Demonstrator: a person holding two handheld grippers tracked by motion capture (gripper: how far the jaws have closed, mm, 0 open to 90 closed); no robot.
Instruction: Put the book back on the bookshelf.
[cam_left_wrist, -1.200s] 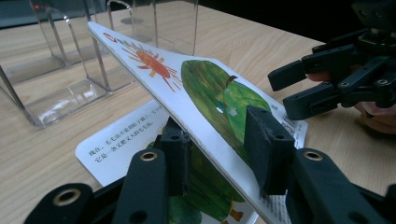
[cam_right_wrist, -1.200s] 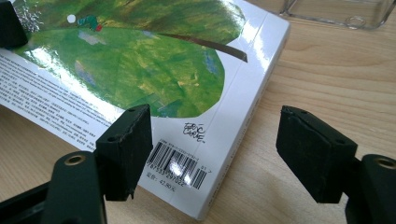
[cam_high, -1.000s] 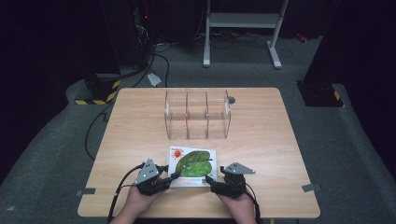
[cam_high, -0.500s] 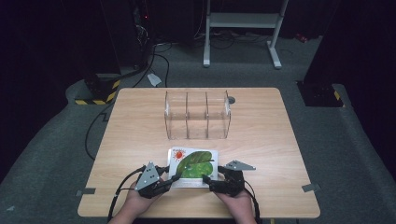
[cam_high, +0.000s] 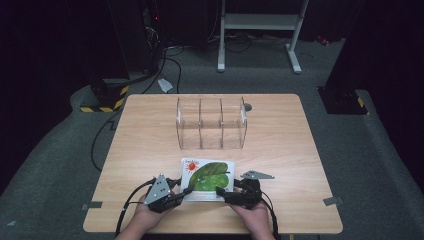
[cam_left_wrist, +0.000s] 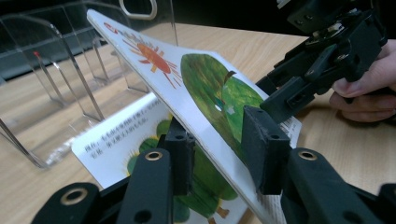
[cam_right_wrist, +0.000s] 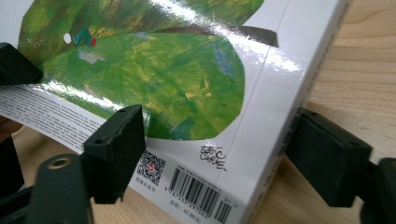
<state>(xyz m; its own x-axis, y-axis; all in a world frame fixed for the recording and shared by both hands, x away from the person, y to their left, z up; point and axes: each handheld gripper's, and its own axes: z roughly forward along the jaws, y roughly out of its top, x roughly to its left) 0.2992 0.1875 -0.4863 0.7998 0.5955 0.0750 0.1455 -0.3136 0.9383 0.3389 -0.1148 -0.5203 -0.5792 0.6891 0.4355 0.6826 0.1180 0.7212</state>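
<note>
Book (cam_high: 207, 175) spine behind right gripper (cam_high: 231, 194)

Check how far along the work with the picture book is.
Done: the book lies near the table's front edge, and its cover is lifted off the page beneath. In hand: the left gripper pinches that cover, fingers just closing; the right gripper straddles the spine edge, also just closing, grip unclear. Left: the cover is only partly raised, and the clear rack stands empty.
</note>
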